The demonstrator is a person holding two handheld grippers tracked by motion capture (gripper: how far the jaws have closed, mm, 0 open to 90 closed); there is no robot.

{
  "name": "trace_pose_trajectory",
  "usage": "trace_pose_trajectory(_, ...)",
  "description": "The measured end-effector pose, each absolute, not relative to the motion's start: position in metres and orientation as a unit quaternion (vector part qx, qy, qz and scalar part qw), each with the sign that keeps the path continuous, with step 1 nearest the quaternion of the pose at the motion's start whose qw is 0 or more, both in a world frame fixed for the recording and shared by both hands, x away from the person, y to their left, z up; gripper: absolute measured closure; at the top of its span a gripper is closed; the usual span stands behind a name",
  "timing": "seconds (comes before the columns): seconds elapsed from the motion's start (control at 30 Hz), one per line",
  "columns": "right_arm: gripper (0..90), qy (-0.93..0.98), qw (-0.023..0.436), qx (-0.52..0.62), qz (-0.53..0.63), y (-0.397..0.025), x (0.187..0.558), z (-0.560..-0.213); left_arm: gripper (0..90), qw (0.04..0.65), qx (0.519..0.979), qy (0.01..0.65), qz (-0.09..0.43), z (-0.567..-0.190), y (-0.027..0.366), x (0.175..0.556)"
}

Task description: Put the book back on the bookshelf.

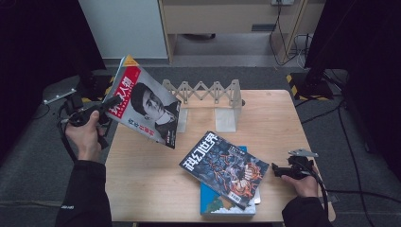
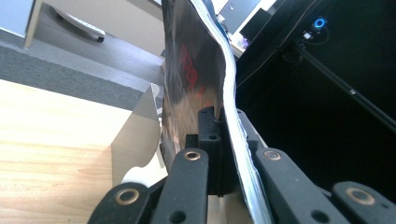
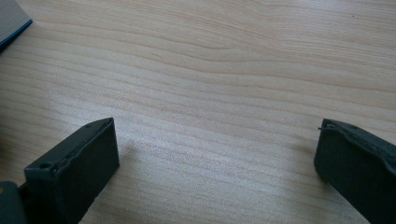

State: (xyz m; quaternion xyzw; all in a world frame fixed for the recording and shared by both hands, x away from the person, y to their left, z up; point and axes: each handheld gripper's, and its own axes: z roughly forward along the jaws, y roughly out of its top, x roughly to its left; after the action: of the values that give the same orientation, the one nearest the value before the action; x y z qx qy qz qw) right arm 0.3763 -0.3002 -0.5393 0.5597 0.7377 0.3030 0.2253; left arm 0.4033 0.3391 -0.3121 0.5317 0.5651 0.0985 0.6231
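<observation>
Our left gripper (image 1: 108, 105) is clamped on the magazine's (image 1: 147, 107) edge, lifting it tilted above the table's (image 1: 142, 175) left side, seemingly near the rack (image 1: 208, 97). Our right gripper (image 1: 279, 170) gapes wide, empty, beside the stacked magazines (image 1: 224, 170).

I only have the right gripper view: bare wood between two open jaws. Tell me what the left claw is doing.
Observer: The left claw is shut on a magazine with a portrait cover, held tilted in the air above the table's left edge.
Operator: Give me what's beside my claw.
Observer: Your right claw sits open at the table's right edge, just right of a dark-covered magazine stacked on a blue book.
Operator: Report anything behind them.
Observer: An expandable rack stands at the far edge.
</observation>
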Motion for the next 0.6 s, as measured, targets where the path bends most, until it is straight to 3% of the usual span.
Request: trace_pose_trajectory(0.6,0.2,0.737,0.226,0.56,0.304,-0.3,0.376,-0.539,85.8,0.583,0.554,0.576,0.143,-0.324,0.309,0.448)
